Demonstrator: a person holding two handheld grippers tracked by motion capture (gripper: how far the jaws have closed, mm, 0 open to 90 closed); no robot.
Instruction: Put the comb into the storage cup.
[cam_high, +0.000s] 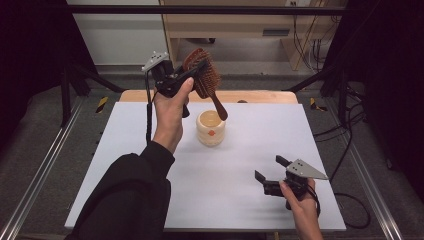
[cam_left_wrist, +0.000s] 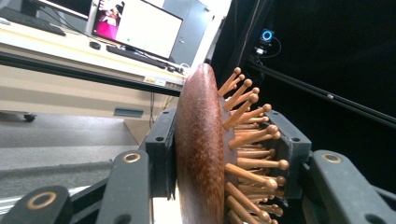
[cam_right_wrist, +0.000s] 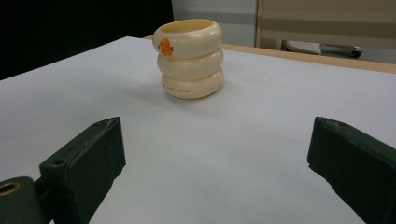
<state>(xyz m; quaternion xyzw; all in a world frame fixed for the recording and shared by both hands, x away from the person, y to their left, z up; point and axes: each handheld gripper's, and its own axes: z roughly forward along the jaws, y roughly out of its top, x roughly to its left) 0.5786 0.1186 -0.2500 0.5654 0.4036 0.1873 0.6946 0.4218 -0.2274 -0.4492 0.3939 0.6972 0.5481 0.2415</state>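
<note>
1. Black jaws of the left gripper (cam_left_wrist: 224, 154) clamp the hairbrush (cam_left_wrist: 201, 154) by its head, one pad on the smooth back, the other among the bristles.
2. Upper centre of the high view: brush raised, handle slanting down toward the cream cup (cam_high: 210, 128), probably to drop it in.
3. Reddish-brown wood, ball-tipped pins.
4. Right gripper (cam_high: 272, 175), lower right, rests wide and empty.
</note>
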